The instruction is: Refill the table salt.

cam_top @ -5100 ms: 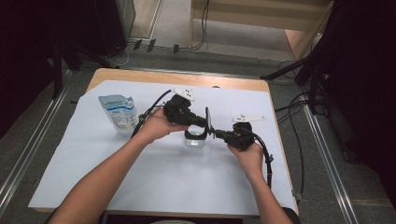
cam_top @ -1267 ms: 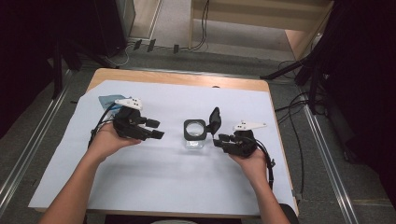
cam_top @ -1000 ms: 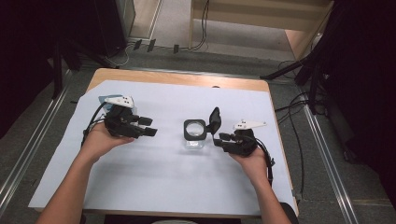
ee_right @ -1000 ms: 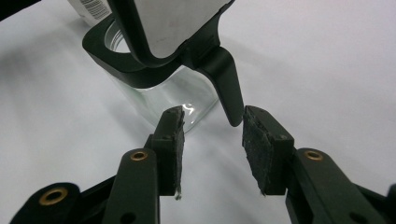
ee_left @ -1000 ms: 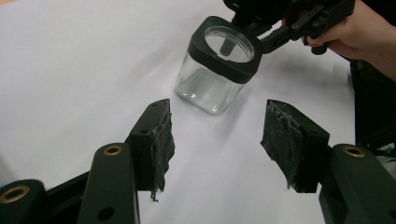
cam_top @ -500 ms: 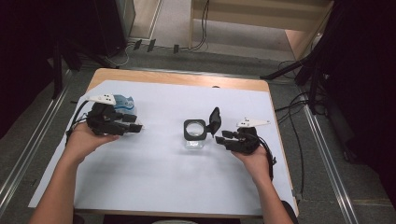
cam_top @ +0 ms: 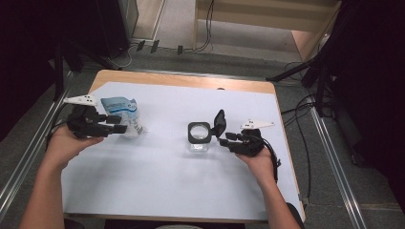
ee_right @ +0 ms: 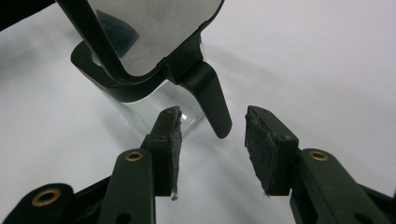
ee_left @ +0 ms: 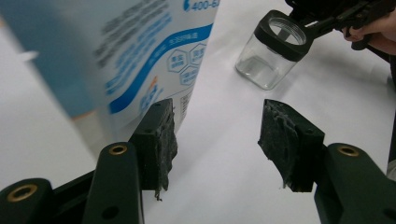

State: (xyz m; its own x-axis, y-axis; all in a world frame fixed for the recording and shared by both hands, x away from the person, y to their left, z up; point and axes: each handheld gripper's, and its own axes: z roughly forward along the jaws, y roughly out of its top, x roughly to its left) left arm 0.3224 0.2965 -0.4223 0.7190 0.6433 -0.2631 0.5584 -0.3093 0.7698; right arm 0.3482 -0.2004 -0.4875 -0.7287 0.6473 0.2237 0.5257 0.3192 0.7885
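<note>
Left tool [ee_left: 215, 140] beside blurred, cropped pouch [ee_left: 135, 51]

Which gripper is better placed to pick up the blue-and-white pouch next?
Left. The left gripper is right at the pouch, jaws open beside it. The right gripper sits by the jar.

Lab: railed test table [cam_top: 191, 81], floor cables [cam_top: 305, 102]

Pouch [ee_left: 140, 51]: glossy plastic film, printed blue and white.
Jar [ee_left: 262, 65]: clear glass-like body, smooth; matt black plastic rim; hinged lid [ee_right: 144, 28] with a shiny pane.
Gripper pads [ee_left: 163, 140]: rough, frayed black rubber.
Table cover [cam_top: 162, 191]: matt white sheet over a wood top [cam_top: 191, 78].
</note>
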